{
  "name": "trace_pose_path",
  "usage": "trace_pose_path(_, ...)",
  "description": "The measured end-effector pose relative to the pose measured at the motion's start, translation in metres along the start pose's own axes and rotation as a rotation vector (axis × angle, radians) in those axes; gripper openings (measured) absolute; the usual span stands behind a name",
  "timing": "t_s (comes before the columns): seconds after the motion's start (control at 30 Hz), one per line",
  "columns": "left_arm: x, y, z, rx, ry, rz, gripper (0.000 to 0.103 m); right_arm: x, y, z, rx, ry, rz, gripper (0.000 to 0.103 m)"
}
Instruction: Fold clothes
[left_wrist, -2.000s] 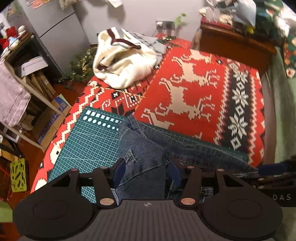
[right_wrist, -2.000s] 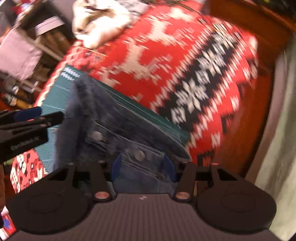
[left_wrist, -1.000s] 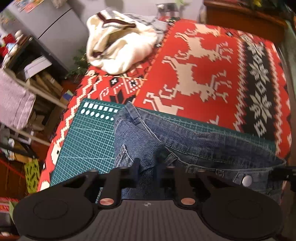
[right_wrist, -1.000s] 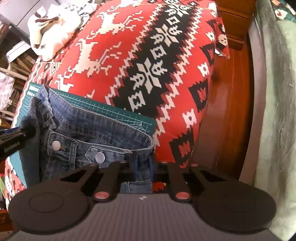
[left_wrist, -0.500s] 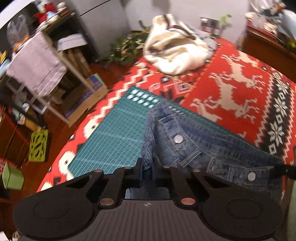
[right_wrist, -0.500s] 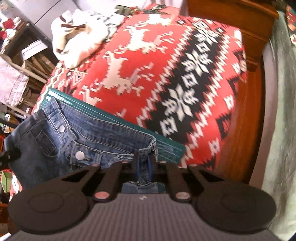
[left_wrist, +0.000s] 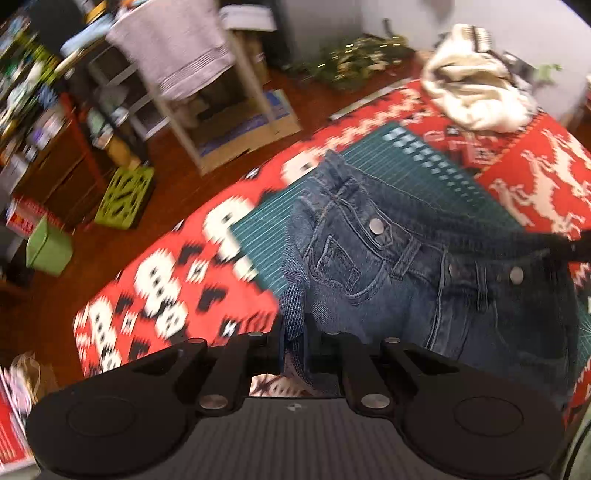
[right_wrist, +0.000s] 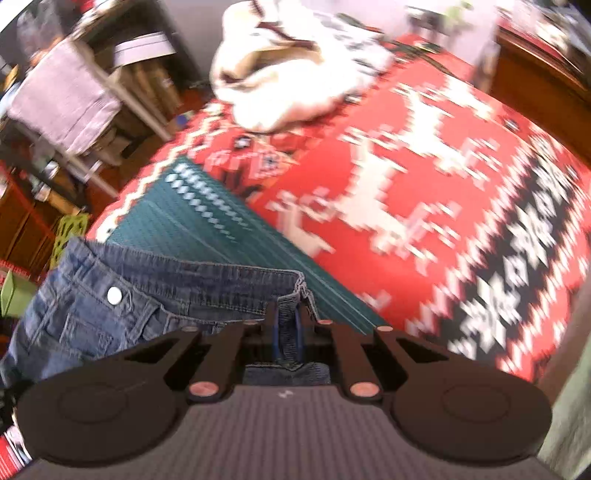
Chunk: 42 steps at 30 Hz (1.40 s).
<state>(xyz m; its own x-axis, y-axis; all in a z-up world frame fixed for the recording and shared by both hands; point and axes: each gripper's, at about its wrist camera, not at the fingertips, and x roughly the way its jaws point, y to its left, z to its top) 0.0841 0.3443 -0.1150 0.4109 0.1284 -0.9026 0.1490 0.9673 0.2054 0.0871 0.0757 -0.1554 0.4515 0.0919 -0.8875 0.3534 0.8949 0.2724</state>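
Blue denim jeans hang stretched by the waistband above a green cutting mat. My left gripper is shut on the left end of the waistband. My right gripper is shut on the right end of the jeans, with denim pinched between its blue pads. The right gripper's black tip shows at the right edge of the left wrist view. Metal buttons face the cameras. Both views are motion-blurred.
A red blanket with white deer covers the bed. A cream garment pile lies at its far end, seen also as a cream pile. A shelf with a grey towel, a green crate and boxes stand left on the wooden floor.
Both grippers closed on the waistband ends about a second ago, then lifted and spread the jeans out. The cameras have swung left and upward.
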Motion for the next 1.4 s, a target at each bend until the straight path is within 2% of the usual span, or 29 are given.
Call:
trace_pose_path(0.17,0.003,0.022,-0.017,-0.100,0.042,0.024,0.009,0.014,0.025,0.007,-0.073,0.001,0.007,0.013)
trace_pose_path(0.23,0.004,0.025,-0.022,-0.117,0.050,0.027,0.009,0.012,0.028,0.004,-0.096,-0.005,-0.010,0.021)
trace_pose_path(0.37,0.007,0.029,-0.028,-0.134,0.055,0.030,0.009,0.007,0.021,0.000,-0.135,-0.014,-0.022,0.025)
trace_pose_path(0.47,0.010,0.030,-0.028,-0.121,0.052,0.032,0.009,0.001,0.012,-0.005,-0.142,-0.014,-0.052,0.034)
trace_pose_path(0.63,0.014,0.028,-0.028,-0.100,0.052,0.043,0.009,-0.008,-0.007,-0.032,-0.095,0.017,-0.112,0.038)
trace_pose_path(0.9,0.015,0.025,-0.028,-0.047,0.055,0.046,0.009,-0.013,-0.026,-0.090,-0.016,0.099,-0.129,0.041)
trace_pose_path(1.17,0.023,0.030,-0.024,-0.025,0.071,0.032,0.009,0.002,-0.036,-0.098,0.052,0.185,-0.048,0.041)
trace_pose_path(1.27,0.026,0.035,-0.021,-0.033,0.076,0.017,0.009,0.003,-0.035,-0.096,0.068,0.194,-0.055,0.030)
trace_pose_path(1.3,0.027,0.036,-0.020,-0.037,0.077,0.010,0.009,0.003,-0.035,-0.096,0.071,0.192,-0.064,0.019)
trace_pose_path(1.33,0.028,0.040,-0.020,-0.051,0.079,0.001,0.009,0.002,-0.036,-0.095,0.079,0.188,-0.068,0.015)
trace_pose_path(1.4,0.030,0.046,-0.019,-0.078,0.083,-0.018,0.009,0.000,-0.037,-0.092,0.095,0.173,-0.066,0.014)
